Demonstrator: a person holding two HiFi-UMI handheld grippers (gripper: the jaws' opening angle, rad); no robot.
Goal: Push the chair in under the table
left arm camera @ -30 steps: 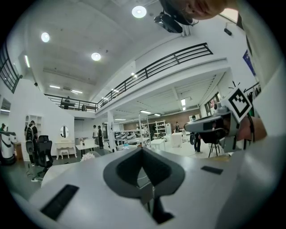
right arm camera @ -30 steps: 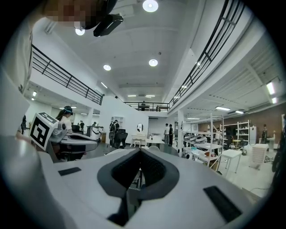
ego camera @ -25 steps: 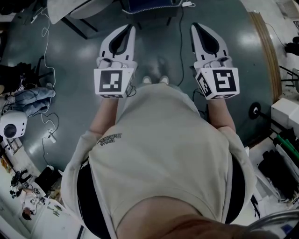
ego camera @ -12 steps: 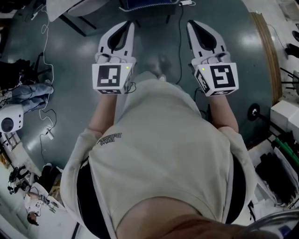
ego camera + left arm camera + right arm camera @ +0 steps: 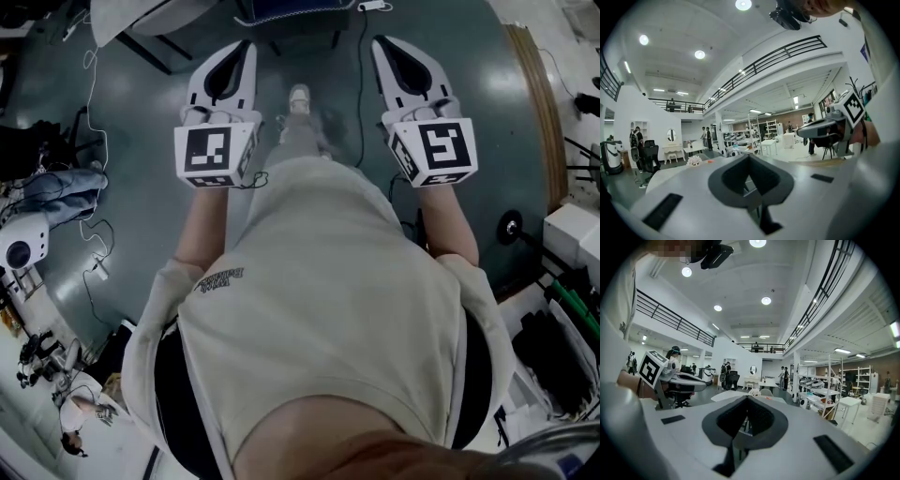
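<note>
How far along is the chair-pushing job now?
Nothing looks done: the chair sits far off by a white table. In hand: the left hand-held gripper and right hand-held gripper are shut, empty, held out ahead above the floor, one shoe forward. Left: reaching the chair and pushing it under.

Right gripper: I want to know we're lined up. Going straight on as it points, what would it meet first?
Nothing close: the way ahead of the shut right gripper looks free nearby. Farther off, the white table with a grey chair at it seems first in line, though depth is unclear.
</note>
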